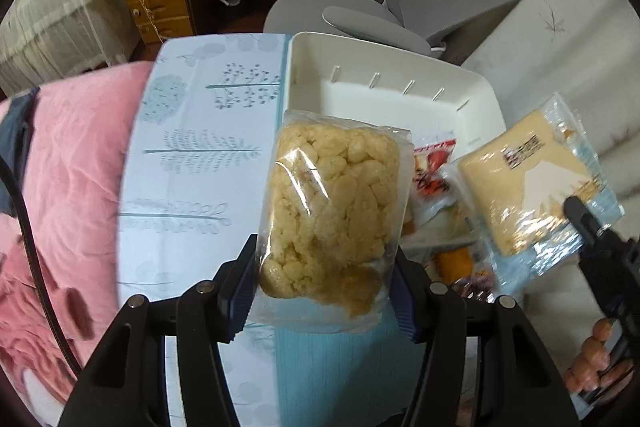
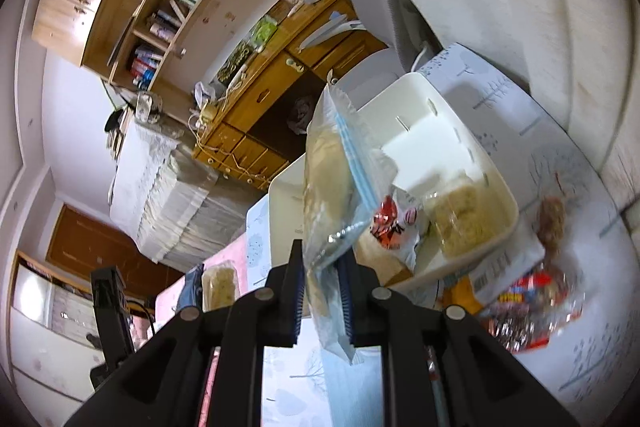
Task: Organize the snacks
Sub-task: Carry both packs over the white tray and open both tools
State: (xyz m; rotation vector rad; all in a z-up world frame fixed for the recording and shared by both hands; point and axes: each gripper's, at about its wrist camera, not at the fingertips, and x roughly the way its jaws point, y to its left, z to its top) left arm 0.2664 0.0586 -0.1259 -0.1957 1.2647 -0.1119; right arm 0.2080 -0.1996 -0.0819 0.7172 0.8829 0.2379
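Each hand-held gripper is clamped on a packet lifted clear of the worktop [image 1: 208, 131], ready for the bin [image 1: 400, 95]: left [image 1: 324, 291] pinches the puffs [image 1: 332, 211], right [image 2: 322, 303] the cake [image 2: 332, 183].

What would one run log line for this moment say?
left gripper: shut on puffed snack bag | right gripper: shut on cake packet | white bin: snacks inside

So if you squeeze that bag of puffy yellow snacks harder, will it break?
Probably. The puffed rice cake bag shows lumpy, airy pieces that likely crumble under pressure. It looks light for its size, held up by the left gripper alone at its lower end. The clear glossy wrapper seems slippery and crinkly, so it might slide.
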